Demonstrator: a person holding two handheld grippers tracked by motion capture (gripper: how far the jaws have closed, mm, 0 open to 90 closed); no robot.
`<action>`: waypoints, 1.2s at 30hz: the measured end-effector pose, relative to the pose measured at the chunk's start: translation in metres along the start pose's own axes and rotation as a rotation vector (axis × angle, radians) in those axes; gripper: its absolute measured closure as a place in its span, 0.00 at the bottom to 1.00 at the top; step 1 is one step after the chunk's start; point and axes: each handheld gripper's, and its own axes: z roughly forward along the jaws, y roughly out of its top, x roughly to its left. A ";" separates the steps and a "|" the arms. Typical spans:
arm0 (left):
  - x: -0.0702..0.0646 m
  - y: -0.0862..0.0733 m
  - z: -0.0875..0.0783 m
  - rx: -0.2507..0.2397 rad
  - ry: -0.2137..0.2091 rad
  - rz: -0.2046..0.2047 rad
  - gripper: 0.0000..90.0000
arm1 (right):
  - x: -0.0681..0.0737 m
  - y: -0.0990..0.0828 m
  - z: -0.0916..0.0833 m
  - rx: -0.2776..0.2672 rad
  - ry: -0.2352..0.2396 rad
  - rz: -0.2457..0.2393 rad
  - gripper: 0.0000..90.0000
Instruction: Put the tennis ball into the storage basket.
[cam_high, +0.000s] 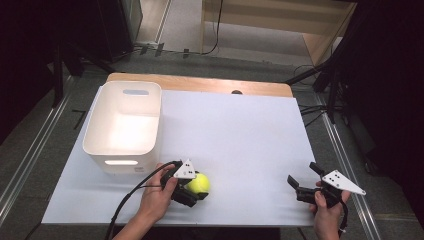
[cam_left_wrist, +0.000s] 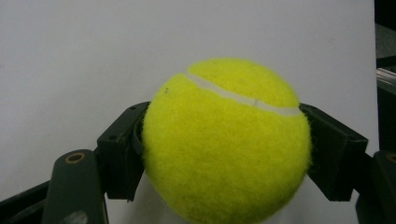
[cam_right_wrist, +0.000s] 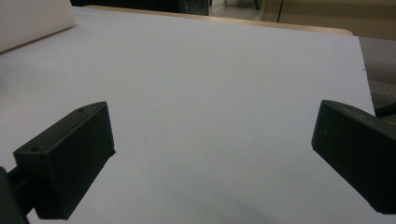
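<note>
A white plastic bin (cam_high: 122, 125) stands at the bench's (cam_high: 240, 130) left edge, toward the far corner. Just right of its near wall, by the bench's near edge, the left gripper (cam_high: 196, 189) is clamped on a yellow tennis ball (cam_high: 198, 183); its pads press the ball's two sides, and the ball rests on the bench surface. The bin lies up and left of the ball, close by, so the left hand looks best placed to carry it there. Near the right corner of the near edge, the right gripper (cam_high: 302, 175) rests with its jaws wide apart, holding nothing.
</note>
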 end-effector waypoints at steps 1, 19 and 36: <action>0.000 0.000 -0.001 0.003 -0.004 0.003 0.27 | 0.000 0.000 0.000 0.000 0.000 0.000 0.00; 0.004 0.003 -0.013 -0.029 -0.015 -0.013 0.27 | 0.000 0.000 0.000 0.002 -0.003 -0.004 0.00; 0.003 0.015 -0.029 -0.057 -0.020 -0.017 0.27 | 0.000 0.000 0.000 0.004 -0.004 0.000 0.00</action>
